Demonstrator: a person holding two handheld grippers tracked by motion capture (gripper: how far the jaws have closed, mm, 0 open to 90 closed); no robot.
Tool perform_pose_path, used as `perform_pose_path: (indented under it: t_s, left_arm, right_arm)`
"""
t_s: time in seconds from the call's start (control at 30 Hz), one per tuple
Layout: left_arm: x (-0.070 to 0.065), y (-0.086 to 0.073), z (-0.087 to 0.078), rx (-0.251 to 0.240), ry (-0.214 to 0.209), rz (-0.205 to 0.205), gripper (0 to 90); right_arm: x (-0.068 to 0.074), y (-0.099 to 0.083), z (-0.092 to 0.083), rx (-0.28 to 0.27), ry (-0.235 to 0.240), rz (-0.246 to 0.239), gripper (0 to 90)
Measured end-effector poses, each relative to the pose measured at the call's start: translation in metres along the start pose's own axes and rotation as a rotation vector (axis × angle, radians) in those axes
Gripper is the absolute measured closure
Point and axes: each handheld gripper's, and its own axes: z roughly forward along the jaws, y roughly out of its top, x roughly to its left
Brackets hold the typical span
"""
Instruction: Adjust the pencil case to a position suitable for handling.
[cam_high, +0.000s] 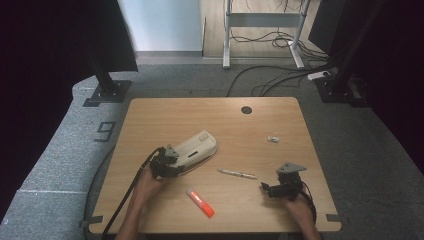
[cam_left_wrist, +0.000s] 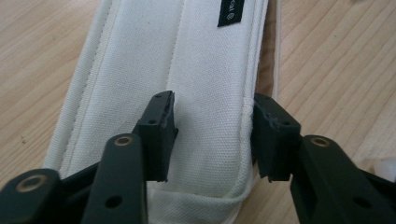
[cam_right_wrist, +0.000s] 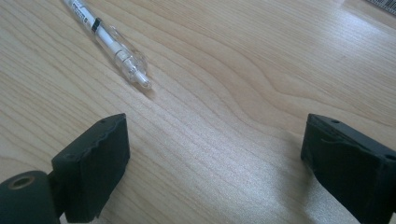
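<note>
Straddling white pouch (cam_left_wrist: 187, 84), left hand-held gripper (cam_left_wrist: 212, 140)

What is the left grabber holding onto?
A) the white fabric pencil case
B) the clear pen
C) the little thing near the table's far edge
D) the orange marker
A: in the left gripper view the left gripper has its two black jaws on either side of the edge strip of the white fabric pencil case, pressing against the cloth, while the orange marker and the clear pen lie apart on the table.
</note>
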Motion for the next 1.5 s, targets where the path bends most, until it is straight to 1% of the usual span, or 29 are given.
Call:
perform_pose_path:
  t_s: [0.07, 0.1, 0.13, 0.17, 0.23, 0.3, 0.43, 0.47, 0.5, 0.6, 0.77, 0.87, 0.93, 1.0, 1.07, 1.13, 1.23, 1.43, 1.5]
  left_arm:
    - [0.002, 0.000, -0.001, -0.003, -0.011, -0.012, 58.5]
    - [0.004, 0.000, -0.002, -0.005, -0.021, -0.027, 59.6]
    - [0.004, 0.000, -0.002, -0.009, -0.024, -0.032, 60.9]
    - [0.005, 0.000, -0.003, -0.014, -0.027, -0.035, 64.2]
    - [0.007, 0.001, -0.006, -0.026, -0.039, -0.041, 65.9]
    - [0.010, 0.001, -0.008, -0.042, -0.067, -0.062, 68.1]
    - [0.012, 0.001, -0.011, -0.059, -0.090, -0.084, 70.1]
    - [0.013, 0.001, -0.012, -0.070, -0.101, -0.093, 70.1]
    - [0.015, 0.002, -0.015, -0.084, -0.119, -0.112, 70.8]
    - [0.018, 0.002, -0.022, -0.112, -0.156, -0.142, 73.1]
    - [0.023, 0.003, -0.031, -0.144, -0.178, -0.171, 74.8]
    - [0.026, 0.003, -0.033, -0.157, -0.193, -0.191, 75.0]
    - [0.029, 0.003, -0.033, -0.167, -0.210, -0.211, 75.1]
    - [0.034, 0.001, -0.033, -0.181, -0.237, -0.239, 75.2]
    - [0.036, -0.001, -0.033, -0.194, -0.255, -0.254, 75.2]
    - [0.037, -0.001, -0.033, -0.200, -0.263, -0.260, 75.1]
    - [0.036, -0.001, -0.033, -0.202, -0.268, -0.258, 75.1]
    - [0.035, -0.001, -0.032, -0.198, -0.266, -0.247, 74.9]
    - [0.035, -0.001, -0.032, -0.198, -0.267, -0.244, 74.8]
  right_arm:
    - [0.000, 0.000, 0.000, 0.000, 0.000, 0.000, 7.5]
    - [0.000, 0.000, 0.000, 0.000, 0.000, 0.000, 7.5]
    - [0.000, 0.000, 0.000, 0.000, 0.000, 0.000, 7.5]
    - [0.000, 0.000, 0.000, 0.000, 0.000, 0.000, 7.5]
    - [0.000, 0.000, 0.000, 0.000, 0.000, 0.000, 7.5]
    - [0.000, 0.000, 0.000, 0.000, 0.000, 0.000, 7.5]
    - [0.000, 0.000, 0.000, 0.000, 0.001, 0.000, 7.5]
    - [0.000, 0.000, 0.000, 0.000, 0.001, 0.000, 7.5]
    - [0.000, 0.000, 0.000, 0.000, 0.001, 0.000, 7.5]
    - [0.000, 0.000, 0.000, 0.000, 0.001, 0.001, 7.5]
    - [0.000, 0.000, 0.000, 0.000, 0.001, 0.001, 7.5]
    - [0.000, 0.000, 0.000, 0.000, 0.001, 0.000, 7.5]
    - [0.000, 0.000, 0.000, 0.000, 0.001, 0.000, 7.5]
    - [0.000, 0.000, 0.000, 0.000, 0.001, 0.001, 7.5]
    - [0.000, 0.000, 0.000, -0.001, 0.000, 0.002, 8.0]
    - [0.000, 0.000, 0.000, -0.002, -0.002, 0.005, 8.9]
    - [-0.001, 0.000, -0.001, -0.003, -0.005, 0.007, 9.9]
    - [-0.001, 0.000, -0.001, -0.005, -0.009, 0.015, 11.3]
    - [-0.001, 0.001, -0.002, 0.002, -0.010, 0.020, 13.4]
